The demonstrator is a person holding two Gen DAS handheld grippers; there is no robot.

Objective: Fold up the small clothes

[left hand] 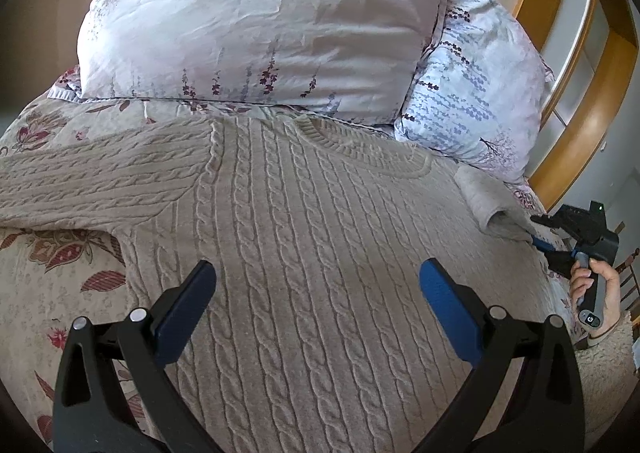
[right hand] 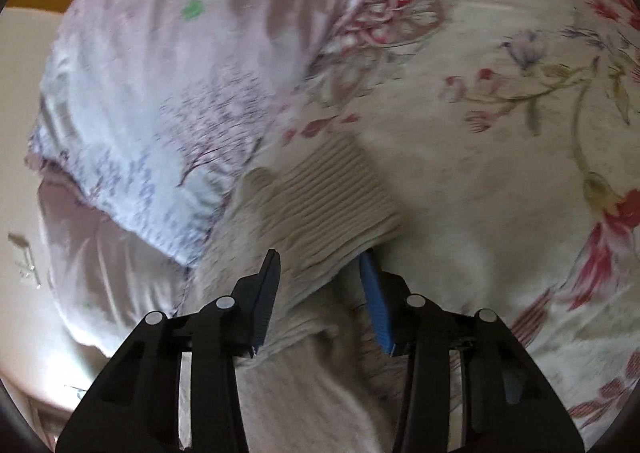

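Note:
A beige cable-knit sweater (left hand: 304, 221) lies spread flat on the bed, neck toward the pillows, one sleeve stretched out to the left. My left gripper (left hand: 316, 285) is open and empty, hovering above the sweater's body. My right gripper (right hand: 320, 273) is closed on the ribbed cuff (right hand: 320, 197) of the other sleeve, which runs between its two fingers. In the left wrist view the right gripper (left hand: 540, 241) is at the far right edge, gripping that sleeve end (left hand: 496, 205), which is lifted and folded over.
Two floral pillows (left hand: 256, 21) (left hand: 472, 93) lie at the head of the bed behind the sweater. A floral quilt (right hand: 500, 113) covers the bed. A wooden bed frame (left hand: 580, 101) curves along the right side.

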